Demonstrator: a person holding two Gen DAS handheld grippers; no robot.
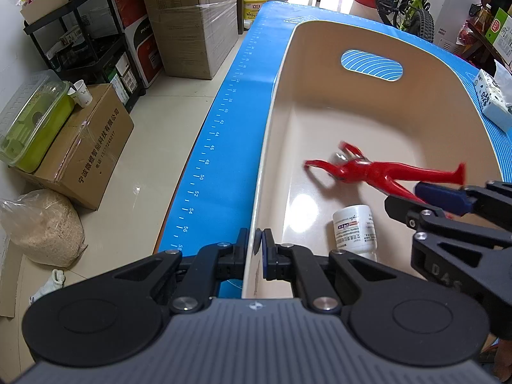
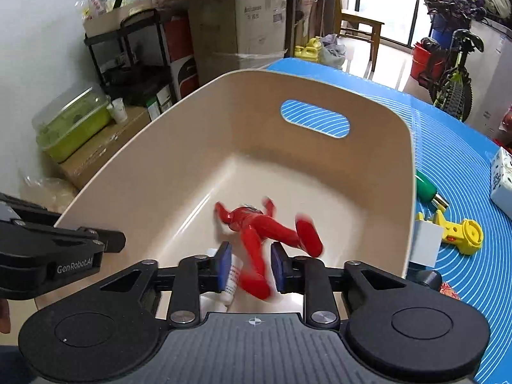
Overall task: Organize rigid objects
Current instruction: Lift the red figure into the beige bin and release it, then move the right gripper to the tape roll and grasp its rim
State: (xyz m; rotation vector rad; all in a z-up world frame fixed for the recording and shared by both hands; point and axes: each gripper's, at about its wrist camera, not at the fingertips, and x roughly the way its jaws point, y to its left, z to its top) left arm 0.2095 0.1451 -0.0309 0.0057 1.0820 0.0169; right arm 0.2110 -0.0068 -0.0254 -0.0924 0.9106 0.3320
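Room: stacked cartons | blue mat | left jaws clamp tub rim | right jaws parted

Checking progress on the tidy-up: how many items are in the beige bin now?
2. A red figure lies on the bin floor, and a white bottle lies beside its legs near the front wall. The tongs may hide more.

Blue mat carries beige tub, yellow toy.
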